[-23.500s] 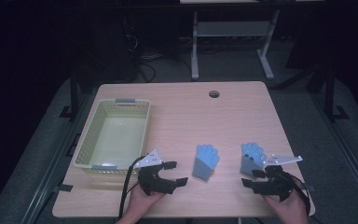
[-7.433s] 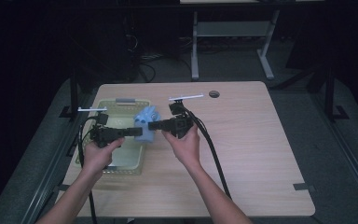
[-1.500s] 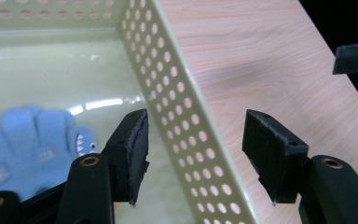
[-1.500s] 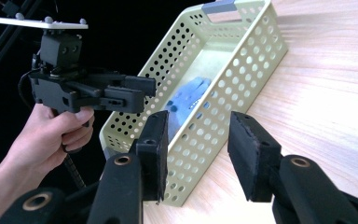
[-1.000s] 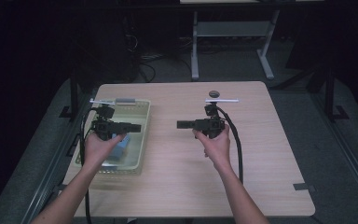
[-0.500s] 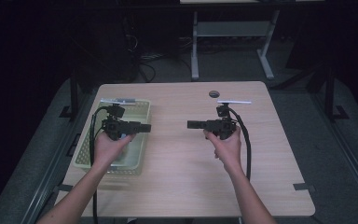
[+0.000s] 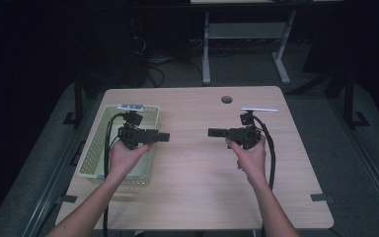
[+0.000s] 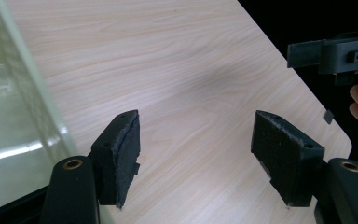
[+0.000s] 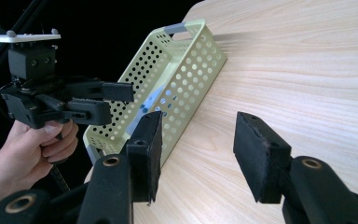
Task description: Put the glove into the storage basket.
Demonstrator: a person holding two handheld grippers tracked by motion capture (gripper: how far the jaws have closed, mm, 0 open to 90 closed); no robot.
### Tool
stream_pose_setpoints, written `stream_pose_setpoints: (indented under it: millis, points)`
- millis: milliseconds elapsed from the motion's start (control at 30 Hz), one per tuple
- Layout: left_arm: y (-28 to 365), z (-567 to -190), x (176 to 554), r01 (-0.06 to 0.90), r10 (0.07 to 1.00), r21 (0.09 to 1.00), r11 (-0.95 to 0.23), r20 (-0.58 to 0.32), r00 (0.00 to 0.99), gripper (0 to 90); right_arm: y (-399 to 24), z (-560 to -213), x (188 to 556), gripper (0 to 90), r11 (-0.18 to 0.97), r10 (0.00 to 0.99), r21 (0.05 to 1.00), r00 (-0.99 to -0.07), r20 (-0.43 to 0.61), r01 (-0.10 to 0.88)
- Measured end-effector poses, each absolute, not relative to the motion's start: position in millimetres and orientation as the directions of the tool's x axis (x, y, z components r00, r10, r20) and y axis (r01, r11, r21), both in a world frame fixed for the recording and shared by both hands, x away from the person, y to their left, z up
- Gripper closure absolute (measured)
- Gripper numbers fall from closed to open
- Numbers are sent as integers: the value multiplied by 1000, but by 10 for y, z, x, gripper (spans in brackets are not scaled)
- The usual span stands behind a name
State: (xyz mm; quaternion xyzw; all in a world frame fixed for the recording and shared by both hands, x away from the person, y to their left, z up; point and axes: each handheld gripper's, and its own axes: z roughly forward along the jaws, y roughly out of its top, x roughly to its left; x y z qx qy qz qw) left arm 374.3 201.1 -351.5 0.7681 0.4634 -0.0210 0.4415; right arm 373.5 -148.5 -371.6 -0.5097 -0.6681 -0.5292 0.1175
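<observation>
Basket: pale green perforated basket [image 7: 94, 157] sits at the left edge of the worktop [image 7: 202, 187]; through its holes in the right gripper view something blue [image 9: 150, 101] lies inside, too hidden to name
Left gripper: left gripper [image 7: 164, 137] is held level above the basket's right rim, pointing toward the middle of the worktop
Left jaws: well apart with only bare wood between the pads [image 8: 123, 154]; they have just been opening a little further, and nothing is held
Right gripper: right gripper [image 7: 213, 132] is held over the bare right half of the worktop, well apart from the basket, pointing back at the left one
Right jaws: wide apart, nothing between the pads [image 9: 256, 154]; they have just been opening, and they grip nothing
Step in hand: by the look of it the placing into the basket is done and both hands are clear of it, jaws empty
Progress: judged near the end, since no loose item lies on the bare wood
Next move: probably bringing both grippers to rest near the person's edge; this calls for keeping the left cable [image 7: 109, 133] from snagging the basket rim
</observation>
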Motion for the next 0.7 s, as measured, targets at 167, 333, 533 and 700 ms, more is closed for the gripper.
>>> stream_pose_setpoints:
  millis: [167, 333, 533, 700]
  points:
    - [1913, -3514, 3723, 722, 684, 664, -193, -437, 584, 321, -1551, -3720, 3711, 513, -83, 562, 585, -446, 696, 807]
    - [1830, -3530, 3722, 719, 676, 664, -205, -435, 595, 320, -1608, -3745, 3698, 508, -87, 564, 583, -442, 697, 808]
    - [1703, -3558, 3714, 717, 664, 661, -220, -437, 606, 312, -1701, -3778, 3677, 503, -93, 570, 574, -429, 700, 813]
    - [1594, -3578, 3696, 713, 652, 663, -231, -438, 618, 307, -1777, -3807, 3657, 490, -88, 581, 574, -426, 694, 814]
